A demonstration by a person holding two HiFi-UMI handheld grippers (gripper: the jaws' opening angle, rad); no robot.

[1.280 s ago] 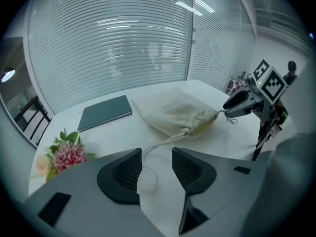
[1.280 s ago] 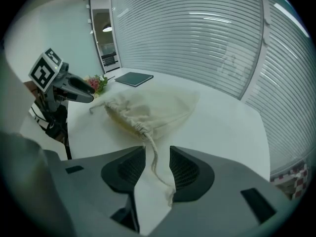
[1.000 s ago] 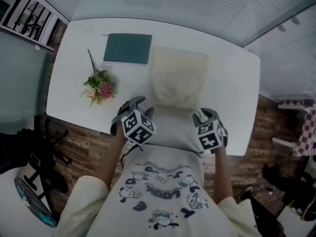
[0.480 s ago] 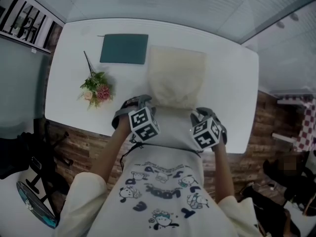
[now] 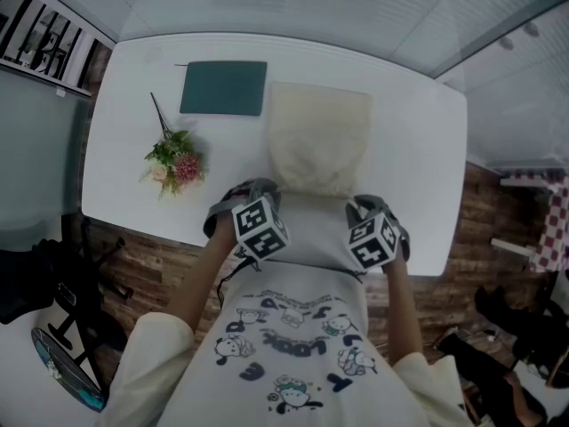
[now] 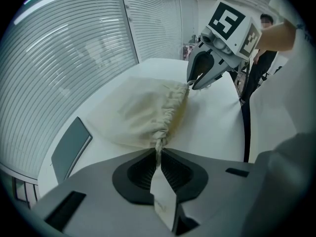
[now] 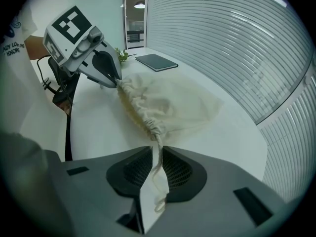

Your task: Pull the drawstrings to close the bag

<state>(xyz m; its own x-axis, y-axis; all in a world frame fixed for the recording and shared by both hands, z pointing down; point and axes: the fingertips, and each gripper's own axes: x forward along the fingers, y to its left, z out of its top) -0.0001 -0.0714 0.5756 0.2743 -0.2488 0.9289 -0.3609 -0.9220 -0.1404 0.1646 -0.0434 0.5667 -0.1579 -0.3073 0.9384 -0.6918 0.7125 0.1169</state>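
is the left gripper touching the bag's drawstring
Touching. The left gripper view shows the drawstring running straight between the closing jaws of the left gripper, both pads pressed against it just outside the gathered mouth of the bag.

Colours, quick rundown
Cream bag (image 5: 320,136), drawstrings (image 7: 157,154) the same cream; white table (image 5: 418,149); dark teal notebook (image 5: 224,88); pink-and-green flower sprig (image 5: 175,161); brown wood-plank floor (image 5: 151,265); white shirt (image 5: 293,314), blue cartoon-dog print.

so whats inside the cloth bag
Nothing inside shows: the cream drawstring bag is opaque and its mouth is gathered. It looks slightly plump, so it may hold something, but the cloth covers it.
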